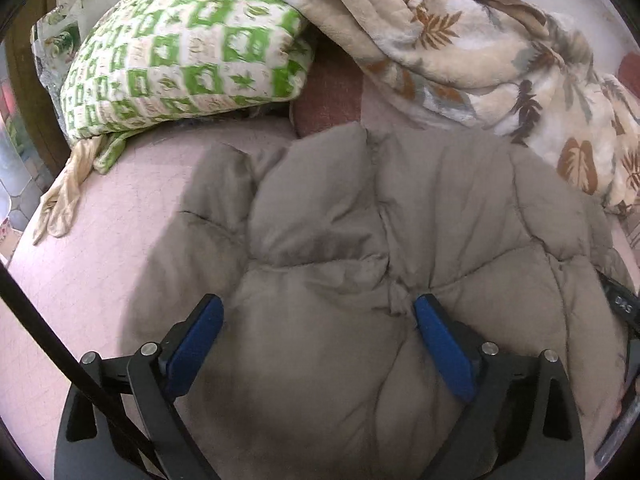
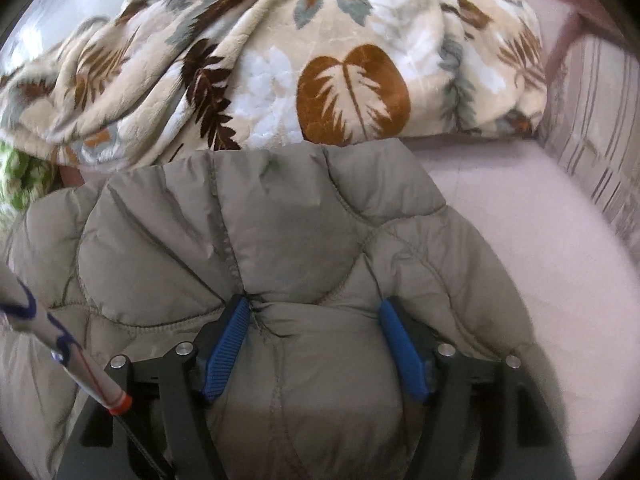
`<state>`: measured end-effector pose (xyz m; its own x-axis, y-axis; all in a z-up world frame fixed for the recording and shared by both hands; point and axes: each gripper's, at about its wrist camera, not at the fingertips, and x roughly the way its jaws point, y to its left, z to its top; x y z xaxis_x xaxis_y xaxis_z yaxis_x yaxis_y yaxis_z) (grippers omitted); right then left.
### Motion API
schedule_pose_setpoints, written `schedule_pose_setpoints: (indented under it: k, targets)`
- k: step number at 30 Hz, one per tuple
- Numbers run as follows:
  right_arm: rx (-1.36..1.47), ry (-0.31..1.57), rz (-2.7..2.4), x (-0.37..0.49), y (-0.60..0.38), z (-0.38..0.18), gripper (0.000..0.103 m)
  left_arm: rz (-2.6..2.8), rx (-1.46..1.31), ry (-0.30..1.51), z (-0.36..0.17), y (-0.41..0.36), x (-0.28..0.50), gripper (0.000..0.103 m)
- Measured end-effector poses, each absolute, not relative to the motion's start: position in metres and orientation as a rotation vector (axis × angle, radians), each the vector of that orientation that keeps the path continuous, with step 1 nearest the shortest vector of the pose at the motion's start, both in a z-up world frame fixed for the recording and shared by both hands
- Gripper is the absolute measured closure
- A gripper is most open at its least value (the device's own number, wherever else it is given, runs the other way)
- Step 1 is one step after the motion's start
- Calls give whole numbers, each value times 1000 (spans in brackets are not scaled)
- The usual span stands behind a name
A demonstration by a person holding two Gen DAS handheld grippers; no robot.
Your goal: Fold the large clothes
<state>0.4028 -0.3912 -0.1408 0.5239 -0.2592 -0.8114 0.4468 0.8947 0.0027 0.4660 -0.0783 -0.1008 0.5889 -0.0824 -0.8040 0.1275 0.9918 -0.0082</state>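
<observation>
Grey quilted puffer jacket lay on the pink bed, bunched, directly under and ahead of both tongs. Its far edge touched the leaf-print blanket.

Left tongs stood wide apart, blue pads either side of a puffed panel, nothing pinched. The left pad sat over bare sheet at the jacket's left edge, the right pad on a seam crease. Right tongs were also apart, straddling a raised fold; fabric bulged up between the pads, touching or nearly touching them, but not squeezed flat, so I judged no grip.

Key relation: the jacket ran forward from both tongs toward the blanket. Which axis was the long one was not clear, as the hem and sleeves were hidden. Neither tong looked nearer.

The left view alone showed the green-and-white pillow left of the jacket. The right view alone showed bare bed right of the jacket and a striped side panel.
</observation>
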Motion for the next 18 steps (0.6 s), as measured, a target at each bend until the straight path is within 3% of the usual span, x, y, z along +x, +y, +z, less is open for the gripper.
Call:
schedule_pose_setpoints:
  k: [8,14,18]
  targets:
    - [104,828,-281,374,-326,-62,29,-77,118,822,-60,-31,414,7]
    - [31,933,-242,389,-282,-117,23,-43,105,918,-97,-2,409,7]
    - [57,958,-266,397,-287,-120,22,-60,59,936,-95,15,395,7]
